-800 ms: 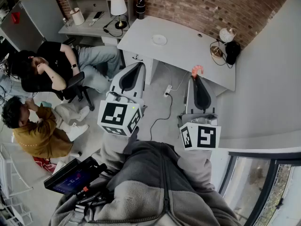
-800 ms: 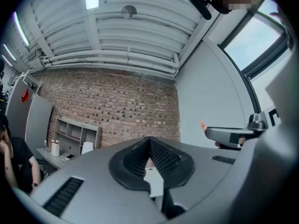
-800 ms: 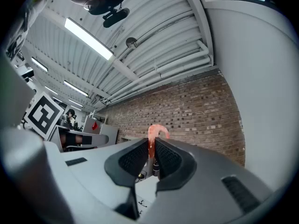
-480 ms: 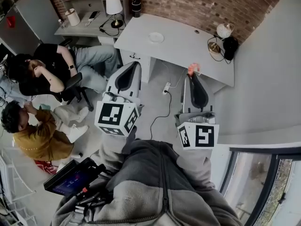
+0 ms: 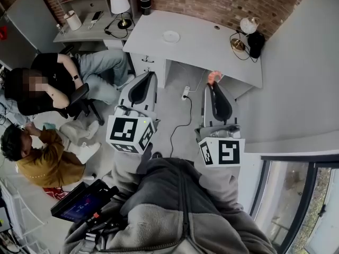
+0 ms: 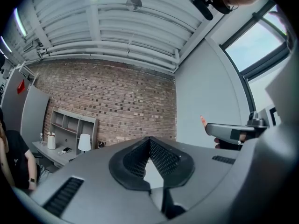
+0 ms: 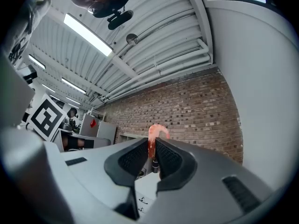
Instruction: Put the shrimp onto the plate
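A pink curled shrimp [image 7: 153, 139] sticks up from between the jaws of my right gripper [image 7: 152, 154], which is shut on it. In the head view the shrimp [image 5: 213, 77] shows at the tip of that right gripper [image 5: 213, 84], held in the air short of the grey desk. A small white plate [image 5: 171, 36] lies on the desk [image 5: 212, 52], far ahead and to the left. My left gripper [image 5: 150, 76] is shut with nothing in it, level with the right one; its closed jaws [image 6: 149, 141] fill the left gripper view.
A globe lamp [image 5: 248, 26] and a dark object [image 5: 257, 43] stand at the desk's right end. A second desk with a table lamp [image 5: 119, 4] lies at left. Two seated people [image 5: 58, 83] are on the left; a cable and power strip [image 5: 185, 93] lie on the floor.
The head view has shifted, so the desk and plate sit lower and closer in the picture. Both grippers keep their pose, and the shrimp stays clamped in the right one.
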The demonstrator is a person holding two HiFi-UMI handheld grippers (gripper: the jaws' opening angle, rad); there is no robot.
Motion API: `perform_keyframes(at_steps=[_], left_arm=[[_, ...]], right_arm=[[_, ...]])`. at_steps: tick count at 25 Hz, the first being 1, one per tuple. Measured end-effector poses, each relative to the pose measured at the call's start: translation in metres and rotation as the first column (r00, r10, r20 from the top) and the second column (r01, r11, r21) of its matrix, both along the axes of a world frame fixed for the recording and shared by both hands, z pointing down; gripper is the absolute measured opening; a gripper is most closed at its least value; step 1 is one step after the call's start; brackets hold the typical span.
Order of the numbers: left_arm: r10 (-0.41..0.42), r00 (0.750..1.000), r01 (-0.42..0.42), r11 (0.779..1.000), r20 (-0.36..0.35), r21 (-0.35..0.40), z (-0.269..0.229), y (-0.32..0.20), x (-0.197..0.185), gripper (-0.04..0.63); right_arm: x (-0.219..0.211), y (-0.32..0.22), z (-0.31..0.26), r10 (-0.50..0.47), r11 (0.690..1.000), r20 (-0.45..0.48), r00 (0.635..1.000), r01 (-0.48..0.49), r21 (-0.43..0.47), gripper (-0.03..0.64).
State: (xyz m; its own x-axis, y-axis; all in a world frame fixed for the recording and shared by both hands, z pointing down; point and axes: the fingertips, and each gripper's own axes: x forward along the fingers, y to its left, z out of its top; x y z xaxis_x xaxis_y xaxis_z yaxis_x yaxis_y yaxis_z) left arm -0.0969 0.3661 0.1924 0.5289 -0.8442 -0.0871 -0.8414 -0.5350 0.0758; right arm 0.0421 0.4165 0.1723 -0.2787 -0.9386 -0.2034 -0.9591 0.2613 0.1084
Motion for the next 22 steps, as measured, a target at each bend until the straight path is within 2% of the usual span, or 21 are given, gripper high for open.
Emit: perform_keyframes(at_steps=[3, 10, 22], left_arm=[[0.020, 1.000, -0.019, 0.999, 0.006, -0.035, 0.012, -0.004, -0.002, 0.005], [0.042, 0.999, -0.042, 0.998, 0.014, -0.045, 0.019, -0.020, -0.018, 0.005], [0.003, 1.000, -0.003, 0.998, 0.006, -0.058, 0.026, -0.028, -0.050, 0.005]], right_arm=[[-0.001, 0.000, 0.007, 0.020, 1.000, 0.000, 1.000, -0.020, -0.017, 0.046], [-0.019, -0.015, 0.015, 0.025, 0.999, 0.002, 1.000, -0.025, -0.039, 0.046], [-0.037, -0.028, 0.026, 0.010, 0.997, 0.032, 0.999, -0.008, -0.072, 0.046]])
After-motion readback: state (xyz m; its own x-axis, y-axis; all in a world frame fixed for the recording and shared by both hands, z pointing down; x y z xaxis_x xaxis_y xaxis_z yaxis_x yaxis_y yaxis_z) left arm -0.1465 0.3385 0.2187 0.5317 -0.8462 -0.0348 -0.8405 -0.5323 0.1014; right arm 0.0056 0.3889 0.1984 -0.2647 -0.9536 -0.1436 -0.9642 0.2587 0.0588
